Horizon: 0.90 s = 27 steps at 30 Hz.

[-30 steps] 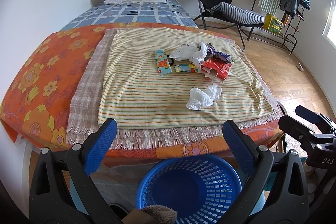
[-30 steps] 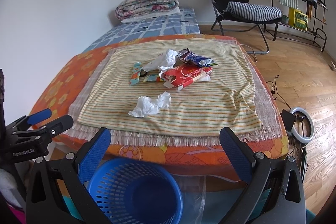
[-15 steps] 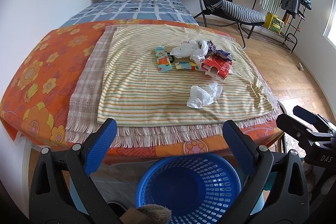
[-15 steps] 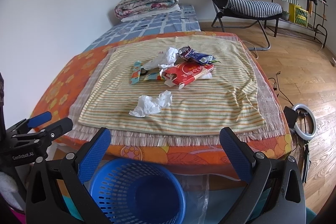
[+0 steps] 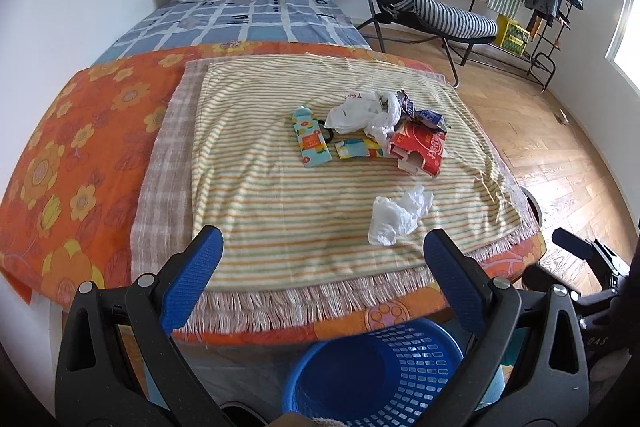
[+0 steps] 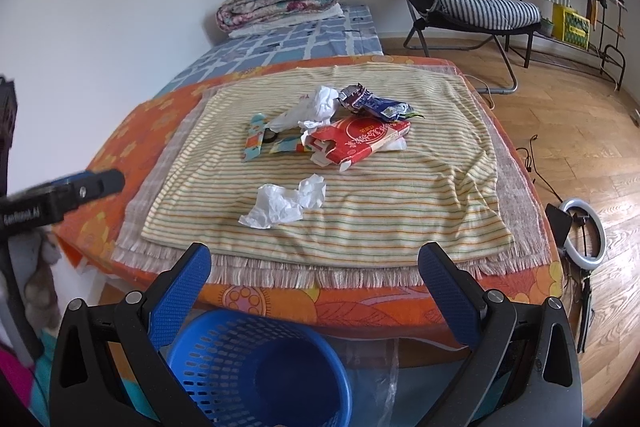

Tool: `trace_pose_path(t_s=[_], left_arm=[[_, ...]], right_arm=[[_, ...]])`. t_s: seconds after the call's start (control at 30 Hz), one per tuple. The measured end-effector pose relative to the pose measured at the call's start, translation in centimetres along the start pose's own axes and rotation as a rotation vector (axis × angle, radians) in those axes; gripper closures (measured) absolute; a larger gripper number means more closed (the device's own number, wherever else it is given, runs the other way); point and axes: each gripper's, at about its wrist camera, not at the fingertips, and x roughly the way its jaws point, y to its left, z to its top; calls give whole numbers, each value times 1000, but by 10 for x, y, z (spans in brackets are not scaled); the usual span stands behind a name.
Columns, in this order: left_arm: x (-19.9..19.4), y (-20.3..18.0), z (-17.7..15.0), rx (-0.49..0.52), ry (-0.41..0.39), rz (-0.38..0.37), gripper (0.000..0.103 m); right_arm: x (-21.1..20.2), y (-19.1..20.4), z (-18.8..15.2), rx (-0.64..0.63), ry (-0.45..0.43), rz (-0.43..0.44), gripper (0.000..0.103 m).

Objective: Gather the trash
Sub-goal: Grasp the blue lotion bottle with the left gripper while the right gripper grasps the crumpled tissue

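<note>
Left gripper (image 5: 320,271) and right gripper (image 6: 312,273): jaws spread wide, nothing held. Crumpled tissue (image 6: 286,203) near front edge of striped towel (image 6: 400,187); other trash at towel centre. Blue basket (image 6: 256,367) below front edge. Risk: pinching towel with thin tissue.

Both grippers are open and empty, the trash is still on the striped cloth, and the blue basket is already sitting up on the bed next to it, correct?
Not quite. The blue perforated plastic basket stands on the floor below the bed's near edge, not on the bed; the right wrist view shows this. The rest holds: left gripper and right gripper have jaws open and empty, and the crumpled white tissue and other trash lie on the striped cloth.
</note>
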Motion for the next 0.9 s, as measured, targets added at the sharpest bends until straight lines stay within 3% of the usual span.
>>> trace_pose_path(t_s=[0.2,0.37,0.47,0.57,0.63,0.7,0.77,0.9], left_arm=[[38,16,40,-21,48,-34,1],[82,26,71,-83,104,-54,15],[113,32,85,-106,142,-51,18],[146,43,91,-174,210,-97,27],[164,49,93,-216,237,-111,28],[180,52,94,-236,258,-112,29],[195,52,96,-229,273,-91,37],[219,56,98,-255,294,-81,37]], right_arm=[[23,0,23,-4,77,67,1],[53,10,39,-56,110,105,1],[72,15,45,-72,131,133,1],[90,18,47,-93,145,137,1],[102,18,48,-83,169,146,1],[112,18,50,-63,195,171,1],[118,19,51,-64,204,177,1],[127,26,52,-100,212,149,1]])
